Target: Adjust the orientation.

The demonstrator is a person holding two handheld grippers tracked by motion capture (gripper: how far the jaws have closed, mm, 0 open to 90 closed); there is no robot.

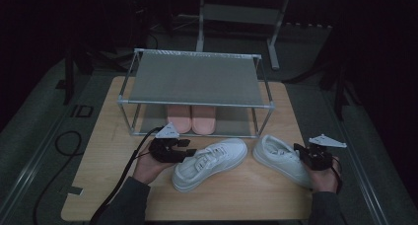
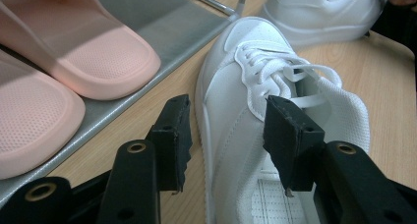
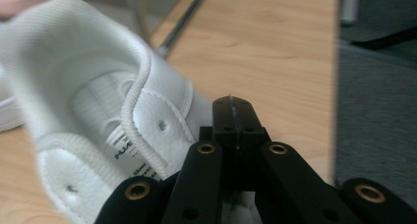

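Two white sneakers lie on the wooden table [image 1: 236, 198] in front of a shoe rack. My left gripper [image 1: 190, 152] is at the heel end of the left sneaker [image 1: 212, 163]. In the left gripper view its jaws [image 2: 226, 111] stand open astride that left sneaker's [image 2: 231, 135] side wall, one jaw outside the shoe and one over the laces and opening. My right gripper [image 1: 299, 150] is at the heel of the right sneaker [image 1: 276, 156]. In the right gripper view it [image 3: 231, 103] is shut, pinching the heel collar of that right sneaker [image 3: 98, 121].
A metal-framed shoe rack [image 1: 197, 102] with two grey shelves stands at the table's back. A pair of pink slippers [image 1: 191, 117] sits on its lower shelf, close to the left sneaker's toe. Black cables trail off the table's left side. Dark floor surrounds the table.
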